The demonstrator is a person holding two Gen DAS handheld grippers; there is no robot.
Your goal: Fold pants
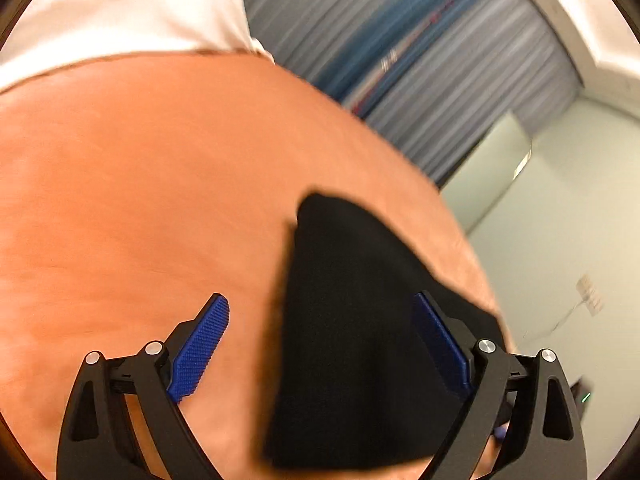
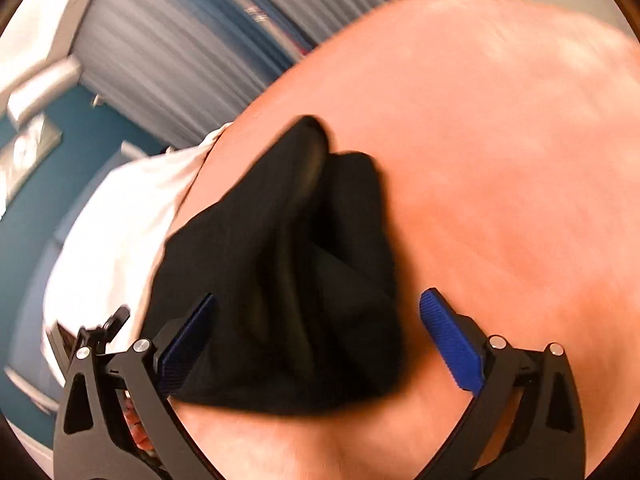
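The black pants (image 1: pixel 352 328) lie on an orange sheet (image 1: pixel 140 200). In the left wrist view they form a flat pointed shape between my open left gripper's (image 1: pixel 322 312) blue pads (image 1: pixel 200 348), nearer the right pad. In the right wrist view the pants (image 2: pixel 288 272) are bunched in thick folds with a raised ridge. My right gripper (image 2: pixel 320 308) is open above them, with the cloth against the left pad (image 2: pixel 188 340) and clear of the right pad (image 2: pixel 452 340). Neither gripper holds the cloth.
A white sheet or pillow (image 1: pixel 120 4) lies at the far edge of the orange sheet, also in the right wrist view (image 2: pixel 120 232). Grey and blue striped curtains (image 1: pixel 400 40) hang behind. A pale wall (image 1: pixel 560 240) and floor lie beyond the right edge.
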